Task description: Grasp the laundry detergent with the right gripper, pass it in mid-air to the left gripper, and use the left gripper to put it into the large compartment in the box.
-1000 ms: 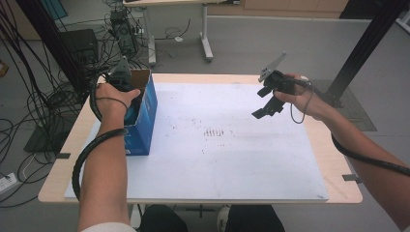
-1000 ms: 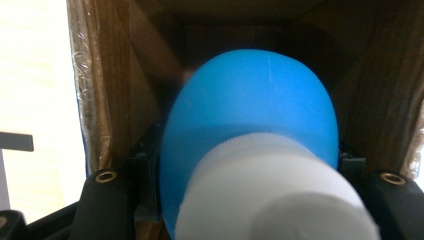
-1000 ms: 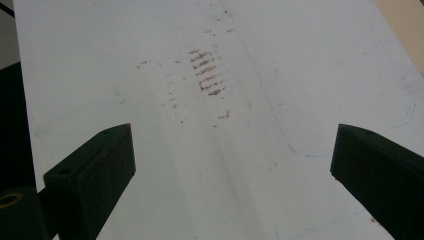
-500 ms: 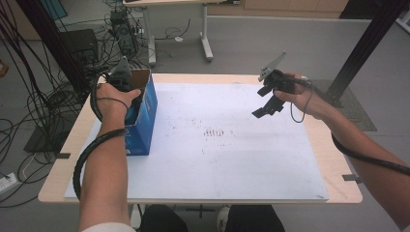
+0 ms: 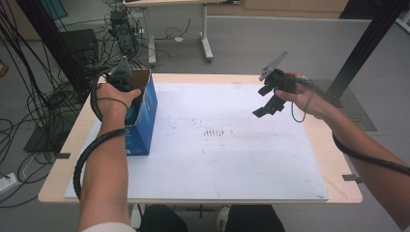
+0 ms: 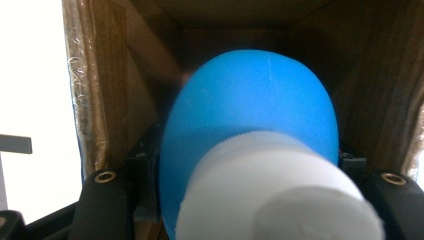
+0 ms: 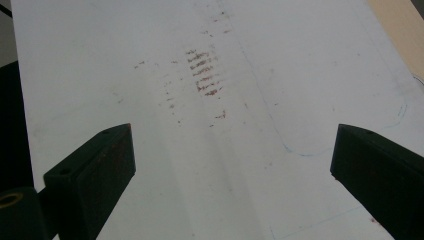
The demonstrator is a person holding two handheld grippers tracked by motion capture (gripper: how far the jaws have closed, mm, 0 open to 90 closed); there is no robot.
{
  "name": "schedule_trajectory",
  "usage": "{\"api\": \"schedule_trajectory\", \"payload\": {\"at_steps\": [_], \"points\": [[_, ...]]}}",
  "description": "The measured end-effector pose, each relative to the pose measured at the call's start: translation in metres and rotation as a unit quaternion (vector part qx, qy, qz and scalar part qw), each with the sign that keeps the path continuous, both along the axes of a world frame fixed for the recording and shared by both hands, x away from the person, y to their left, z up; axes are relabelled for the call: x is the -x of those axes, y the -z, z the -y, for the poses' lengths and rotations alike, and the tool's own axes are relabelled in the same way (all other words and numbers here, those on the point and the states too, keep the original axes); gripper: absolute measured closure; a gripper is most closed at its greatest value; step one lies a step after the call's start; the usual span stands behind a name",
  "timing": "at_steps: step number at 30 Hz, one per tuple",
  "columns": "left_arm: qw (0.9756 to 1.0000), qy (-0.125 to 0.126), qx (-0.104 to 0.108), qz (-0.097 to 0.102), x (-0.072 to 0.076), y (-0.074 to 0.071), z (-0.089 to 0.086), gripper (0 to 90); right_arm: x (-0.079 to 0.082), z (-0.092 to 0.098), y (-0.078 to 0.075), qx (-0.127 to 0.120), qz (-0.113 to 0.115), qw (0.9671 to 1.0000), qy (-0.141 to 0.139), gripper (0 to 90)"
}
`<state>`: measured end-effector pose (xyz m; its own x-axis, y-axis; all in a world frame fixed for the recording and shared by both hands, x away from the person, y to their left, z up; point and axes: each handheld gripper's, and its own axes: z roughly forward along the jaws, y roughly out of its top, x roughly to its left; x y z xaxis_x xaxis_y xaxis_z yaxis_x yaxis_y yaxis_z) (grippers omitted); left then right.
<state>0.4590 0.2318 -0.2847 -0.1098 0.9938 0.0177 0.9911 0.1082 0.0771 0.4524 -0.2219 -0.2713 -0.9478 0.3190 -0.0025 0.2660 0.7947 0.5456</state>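
White paper covers the table [image 5: 338, 191], where nothing has shifted: the left gripper [image 5: 126, 86] pinches a blue bottle [image 6: 250, 130] inside the box [image 5: 145, 121] at the left edge, the right gripper [image 5: 269, 102] spread idle.

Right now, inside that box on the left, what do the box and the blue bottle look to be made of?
The box looks like cardboard: brown, matte, fibrous inner walls, with a glossy blue printed outside. The blue bottle looks like smooth, slightly glossy plastic, with a white cap that is blurred, probably plastic too. The left tool holds it.
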Motion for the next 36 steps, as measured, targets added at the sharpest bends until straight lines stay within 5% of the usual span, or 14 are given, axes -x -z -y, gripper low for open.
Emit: {"api": "schedule_trajectory", "payload": {"at_steps": [36], "points": [[1.0000,0.002,0.001,0.003,0.0003,0.0000,-0.0004,36.0,-0.0007,0.0014,-0.0039,0.002,0.004,1.0000,-0.001,4.0]]}}
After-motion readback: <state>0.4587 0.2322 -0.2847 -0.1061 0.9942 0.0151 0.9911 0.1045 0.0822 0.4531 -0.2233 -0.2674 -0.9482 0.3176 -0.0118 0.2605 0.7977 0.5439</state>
